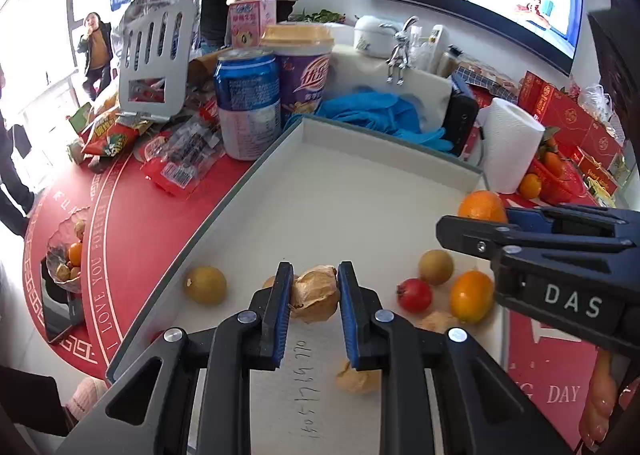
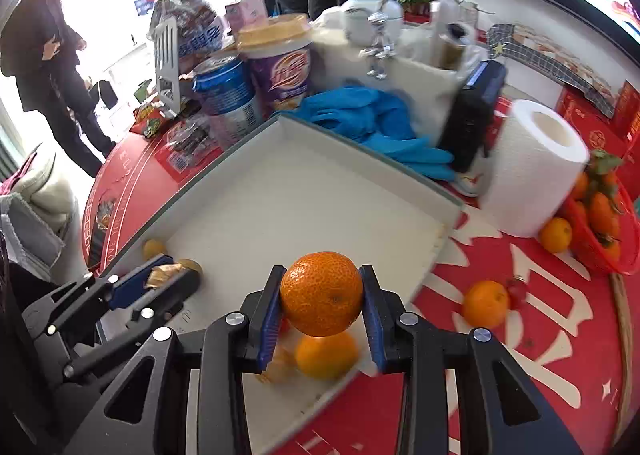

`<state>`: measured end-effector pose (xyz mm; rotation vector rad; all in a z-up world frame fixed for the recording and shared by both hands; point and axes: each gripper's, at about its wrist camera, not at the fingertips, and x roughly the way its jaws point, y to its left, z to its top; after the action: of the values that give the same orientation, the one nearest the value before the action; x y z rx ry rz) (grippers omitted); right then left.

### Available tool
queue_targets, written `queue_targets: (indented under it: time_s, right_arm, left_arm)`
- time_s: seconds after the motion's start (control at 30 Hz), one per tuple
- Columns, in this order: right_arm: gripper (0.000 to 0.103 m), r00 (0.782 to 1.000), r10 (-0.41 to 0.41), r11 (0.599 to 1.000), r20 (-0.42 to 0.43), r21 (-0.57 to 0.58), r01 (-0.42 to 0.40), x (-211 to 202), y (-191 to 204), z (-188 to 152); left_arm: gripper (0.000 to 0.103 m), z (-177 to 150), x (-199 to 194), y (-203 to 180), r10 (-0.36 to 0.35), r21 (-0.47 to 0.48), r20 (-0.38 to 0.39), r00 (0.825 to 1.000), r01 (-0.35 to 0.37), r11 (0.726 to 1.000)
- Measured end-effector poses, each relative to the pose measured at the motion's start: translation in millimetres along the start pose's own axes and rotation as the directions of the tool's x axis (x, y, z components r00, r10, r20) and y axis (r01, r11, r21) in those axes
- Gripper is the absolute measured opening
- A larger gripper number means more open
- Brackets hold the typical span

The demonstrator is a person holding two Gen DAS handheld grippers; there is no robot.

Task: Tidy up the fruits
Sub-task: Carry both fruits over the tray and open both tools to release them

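Orange (image 2: 322, 298) between right hand-held gripper (image 2: 321, 295) pads

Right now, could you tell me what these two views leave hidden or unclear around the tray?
- Right wrist view: the fruit under the held orange is blurred and half hidden by it.
- Left wrist view: the husked fruit is partly behind the left gripper.
- Left wrist view: the right gripper covers most of the orange.

orange mandarin (image 2: 322, 297), blue gloves (image 2: 372, 123), white tray (image 2: 280, 191)

Left tool (image 1: 314, 287) clamped on a papery husk; right tool (image 2: 322, 295) gripping an orange.
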<state>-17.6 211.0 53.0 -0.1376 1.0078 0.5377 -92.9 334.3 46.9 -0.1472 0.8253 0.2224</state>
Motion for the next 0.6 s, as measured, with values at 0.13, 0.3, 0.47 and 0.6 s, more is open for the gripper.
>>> queue_targets:
  time_s: [0.13,0.3,0.47,0.6]
  right_arm:
    - [0.038,1.0,0.001,1.0,-0.021,-0.001,-0.001,12.3,4.7,2.9]
    - [0.038,0.999,-0.007,1.0,-0.051,0.004,0.007,23.8,4.1,1.2]
    - [0.04,0.999,0.003,1.0,-0.05,0.019,-0.002,24.0,0.9,5.3]
    - [0.092,1.0,0.004,0.999,0.004,0.043,-0.004,10.8,-2.7,12.6]
  left_arm:
    - [0.025,-0.9,4.2,0.5,0.033,0.023,0.013,0.999,-0.033,0.999]
    - [0.026,-0.1,7.3,0.2,0.052,0.047,0.032,0.998,-0.054,0.997]
    - [0.051,2.7,8.3,5.6,0.036,0.025,0.026,0.999,-0.036,0.999]
    - [0.079,3.7,-2.9,8.9,0.051,-0.002,0.075,0.996,-0.05,0.999]
